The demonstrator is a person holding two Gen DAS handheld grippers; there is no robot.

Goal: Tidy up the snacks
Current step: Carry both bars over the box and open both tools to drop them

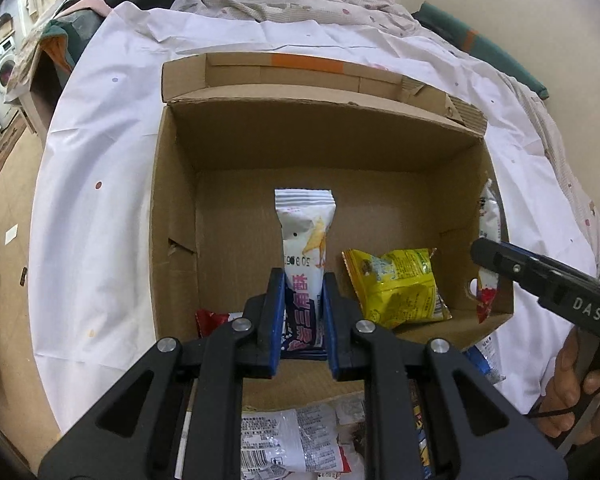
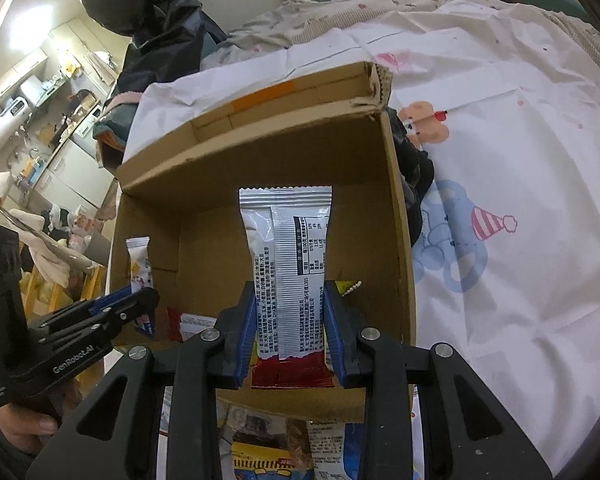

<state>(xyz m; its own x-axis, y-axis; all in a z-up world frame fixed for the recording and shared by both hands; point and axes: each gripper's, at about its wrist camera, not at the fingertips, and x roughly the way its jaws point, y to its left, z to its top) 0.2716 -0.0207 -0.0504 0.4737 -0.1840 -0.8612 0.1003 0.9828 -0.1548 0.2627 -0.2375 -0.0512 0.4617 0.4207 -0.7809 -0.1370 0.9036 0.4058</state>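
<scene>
An open cardboard box [image 1: 172, 208] stands on a white sheet; it also shows in the right wrist view [image 2: 400, 220]. My left gripper [image 1: 302, 312] is shut on a white and blue snack packet [image 1: 306, 232], held over the box's near edge. My right gripper [image 2: 290, 324] is shut on a silver and red snack packet [image 2: 288, 256], held over the box's right part. Each gripper shows in the other's view, the right one [image 1: 540, 276] at the box's right wall, the left one [image 2: 100, 316] at its left wall. A yellow snack bag [image 1: 396, 284] and a red packet [image 1: 210, 320] lie inside the box.
Several loose snack packets [image 1: 284, 440] lie on the sheet in front of the box, also in the right wrist view [image 2: 268, 448]. A rumpled quilt [image 1: 300, 0] lies behind the box. The bed edge and floor [image 1: 4, 240] are to the left.
</scene>
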